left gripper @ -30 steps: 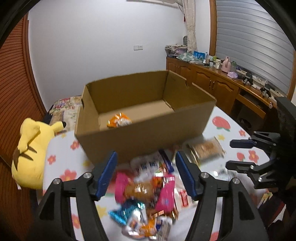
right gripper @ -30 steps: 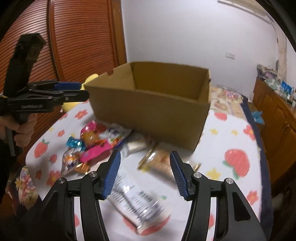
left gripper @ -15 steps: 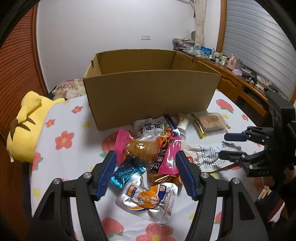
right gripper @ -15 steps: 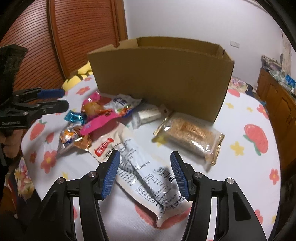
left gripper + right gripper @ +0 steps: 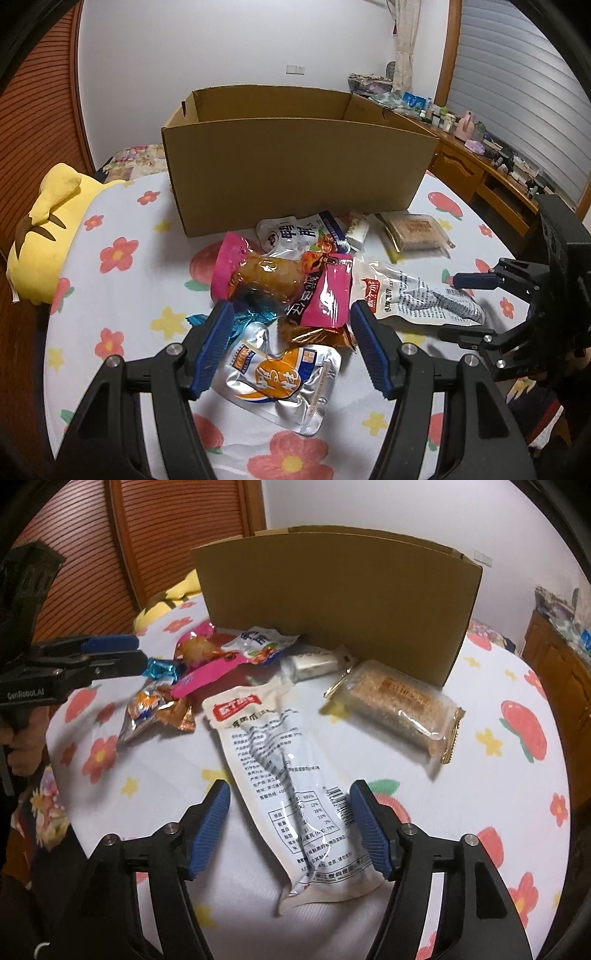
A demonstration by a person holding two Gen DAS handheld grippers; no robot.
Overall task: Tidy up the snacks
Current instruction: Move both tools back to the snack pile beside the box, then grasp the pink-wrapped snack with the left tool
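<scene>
While both grippers hang over the flowered bench (image 5: pixel 122 295), no snack is yet in hand. At far left a yellow plush toy (image 5: pixel 44 236) lies off the bench edge. The left gripper (image 5: pixel 291 343) has its fingers released, spread above a silver pouch with an orange print (image 5: pixel 284 380); the pads touch nothing. Just behind it lies a pile of wrappers topped by a pink packet (image 5: pixel 325 291). The cardboard box (image 5: pixel 295 166) stands upright and open at the back of the bench, with the snacks loose in front of it. Further right, the right gripper (image 5: pixel 291 830) straddles the near end of a long white packet (image 5: pixel 288 775); its fingers have just been opening and stand clear of the packet on both sides. A clear-wrapped cake bar (image 5: pixel 399 709) lies rightmost, close to the box.

Judgement: the step in hand is the reach before pickup. Next, each gripper must drop to its packet, close on it, then lift over the box wall.
</scene>
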